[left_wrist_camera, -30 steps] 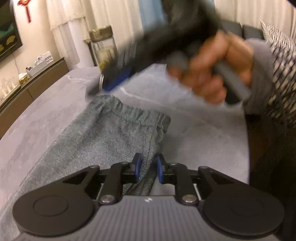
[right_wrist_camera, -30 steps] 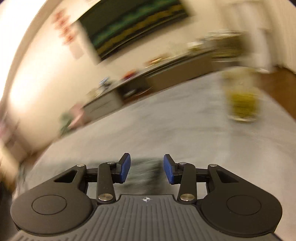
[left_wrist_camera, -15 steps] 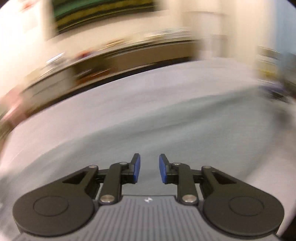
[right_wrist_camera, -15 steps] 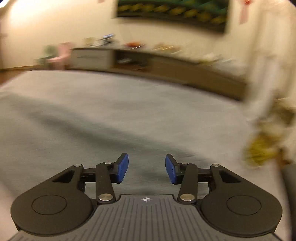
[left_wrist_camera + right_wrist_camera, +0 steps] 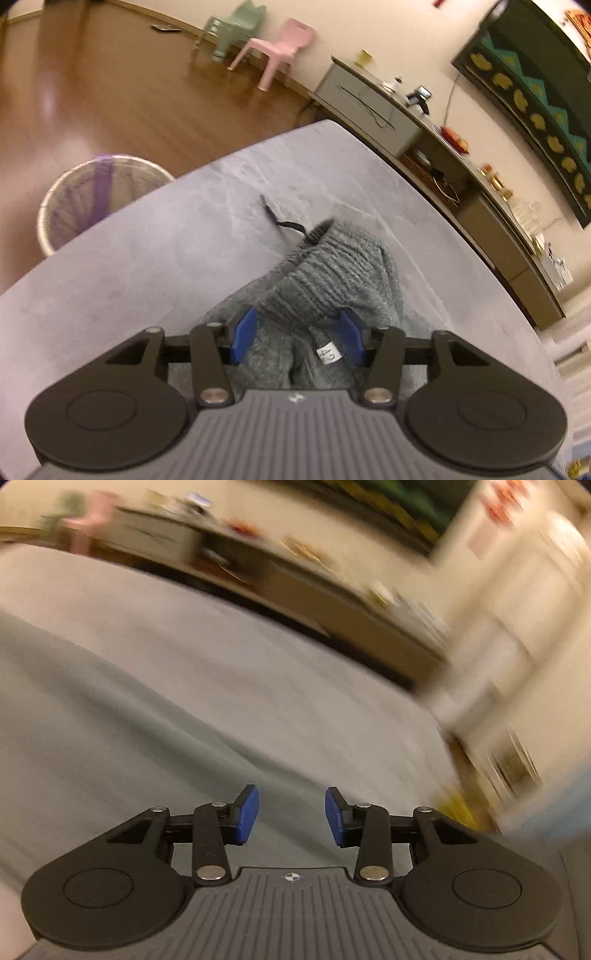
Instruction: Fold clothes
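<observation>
Left gripper (image 5: 297, 334): jaws spread wide, blue pads on either side of bunched grey fabric. The fabric fills the gap and appears to touch both pads; cannot tell whether it is clamped.
Garment: grey knit trousers (image 5: 325, 291), heaped on the bench straight ahead of the left gripper, at 12 o'clock. Ribbed elastic waistband (image 5: 314, 280) curls up and over between the pads.
Size tag (image 5: 325, 353): small white label reading 42, just inside the right-hand pad.
Drawstring (image 5: 280, 220): thin black cord, trailing from the waistband toward 11 o'clock, lying flat on the bench.
Bench (image 5: 147, 266): grey marbled top with a rounded edge.
Wastebasket (image 5: 92, 199): mesh, purple liner, on the wooden floor beyond the bench edge at 10 o'clock.
Chairs: pink child's chair (image 5: 280, 48) and green child's chair (image 5: 232, 29), side by side against the wall, at 12 o'clock.
Sideboard (image 5: 373, 107): low, along the wall at 1 to 2 o'clock, cluttered with small items.
Right gripper (image 5: 291, 818): jaws apart, nothing between the pads. View heavily motion-blurred; grey cloth or bench surface under it, cannot tell which.
</observation>
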Motion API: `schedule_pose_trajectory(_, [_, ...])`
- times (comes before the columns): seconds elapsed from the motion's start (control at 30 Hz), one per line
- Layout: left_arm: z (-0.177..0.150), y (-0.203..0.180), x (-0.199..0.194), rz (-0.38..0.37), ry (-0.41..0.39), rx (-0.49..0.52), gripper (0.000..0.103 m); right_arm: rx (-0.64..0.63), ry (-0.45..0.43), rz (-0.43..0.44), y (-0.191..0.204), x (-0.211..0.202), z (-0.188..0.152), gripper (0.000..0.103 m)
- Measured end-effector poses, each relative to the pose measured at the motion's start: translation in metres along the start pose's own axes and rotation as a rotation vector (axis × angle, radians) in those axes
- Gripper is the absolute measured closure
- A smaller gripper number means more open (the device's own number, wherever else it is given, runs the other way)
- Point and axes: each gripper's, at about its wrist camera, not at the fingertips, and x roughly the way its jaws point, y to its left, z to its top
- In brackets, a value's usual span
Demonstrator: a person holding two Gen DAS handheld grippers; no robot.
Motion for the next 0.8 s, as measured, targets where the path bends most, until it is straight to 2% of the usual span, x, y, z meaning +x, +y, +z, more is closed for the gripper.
schedule_pose_trajectory(0.1, [0.002,0.003,0.003,-0.019,-0.009,-0.028,0.049,-0.134,-0.104,0.225,0.101,-0.03,0.048,0.057])
schedule_pose_trajectory(0.2, [-0.004,0.02,-0.01,-0.069,-0.05,-0.068,0.048,-0.249,-0.194,0.476,0.206,-0.052,0.089,0.055])
schedule_pose_trajectory(0.27, [-0.003,0.041,-0.02,-0.1,-0.089,-0.146,0.044,-0.292,-0.238,0.617,0.27,-0.062,0.113,0.044])
schedule_pose_trajectory(0.33, [-0.008,0.057,-0.024,-0.117,-0.074,-0.189,0.044,-0.327,-0.287,0.737,0.331,-0.075,0.141,0.04])
schedule_pose_trajectory(0.47, [-0.013,0.073,-0.021,-0.18,-0.009,-0.213,0.044,-0.465,-0.359,0.789,0.435,-0.079,0.187,0.023])
schedule_pose_trajectory(0.5, [-0.013,0.077,-0.02,-0.2,-0.007,-0.22,0.044,-0.508,-0.364,0.785,0.458,-0.077,0.196,0.021])
schedule_pose_trajectory(0.57, [-0.013,0.083,-0.019,-0.239,-0.005,-0.234,0.043,-0.602,-0.321,0.767,0.488,-0.055,0.206,0.022])
schedule_pose_trajectory(0.6, [-0.013,0.087,-0.015,-0.251,0.004,-0.256,0.043,-0.648,-0.304,0.751,0.502,-0.048,0.209,0.024])
schedule_pose_trajectory(0.63, [-0.012,0.09,-0.011,-0.274,0.013,-0.286,0.043,-0.695,-0.281,0.721,0.514,-0.04,0.211,0.038])
schedule_pose_trajectory(0.67, [-0.011,0.091,-0.01,-0.308,0.012,-0.29,0.043,-0.684,-0.272,0.717,0.514,-0.04,0.21,0.066])
schedule_pose_trajectory(0.73, [-0.01,0.084,-0.006,-0.335,0.013,-0.258,0.041,-0.659,-0.256,0.711,0.513,-0.041,0.21,0.084])
schedule_pose_trajectory(0.8, [-0.009,0.076,-0.003,-0.337,0.007,-0.223,0.036,-0.607,-0.259,0.729,0.504,-0.048,0.208,0.088])
